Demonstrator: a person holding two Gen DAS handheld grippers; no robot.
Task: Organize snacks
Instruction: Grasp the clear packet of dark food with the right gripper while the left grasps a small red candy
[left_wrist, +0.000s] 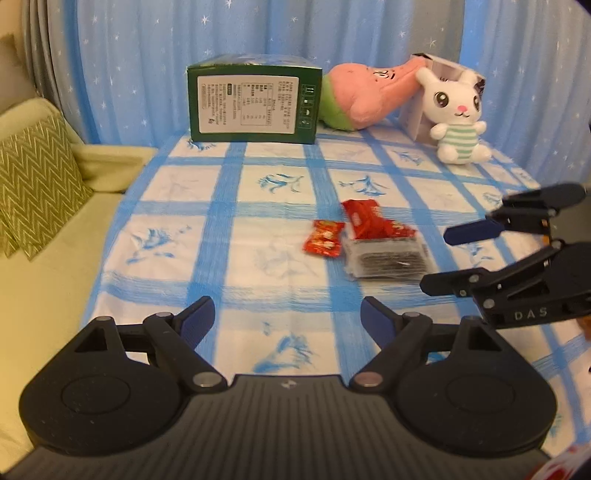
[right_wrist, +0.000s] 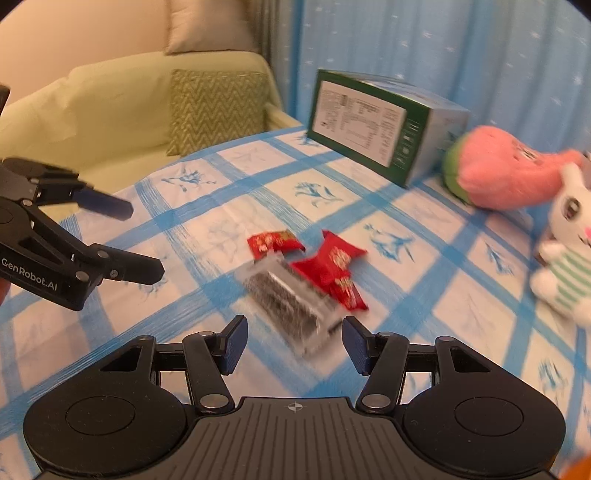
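Three snacks lie together mid-table: a small red packet (left_wrist: 325, 242) (right_wrist: 275, 242), a bigger red packet (left_wrist: 373, 221) (right_wrist: 332, 269), and a clear pack of dark pieces (left_wrist: 388, 260) (right_wrist: 291, 302) partly under the bigger one. My left gripper (left_wrist: 288, 314) (right_wrist: 146, 242) hovers short of them and to their left, open, with only tablecloth between its fingers. My right gripper (right_wrist: 294, 328) (left_wrist: 437, 260) is just short of the clear pack. Its jaws stand apart, the pack's near corner shows between them, and the pads do not touch it.
At the back stands a green carton (left_wrist: 255, 101) (right_wrist: 373, 129), with a pink plush (left_wrist: 365, 92) (right_wrist: 506, 173) and a white bunny plush (left_wrist: 458, 114) (right_wrist: 569, 251) against a white box (left_wrist: 421, 110). A sofa (right_wrist: 110, 110) with a zigzag cushion (left_wrist: 37, 177) borders the table's left edge.
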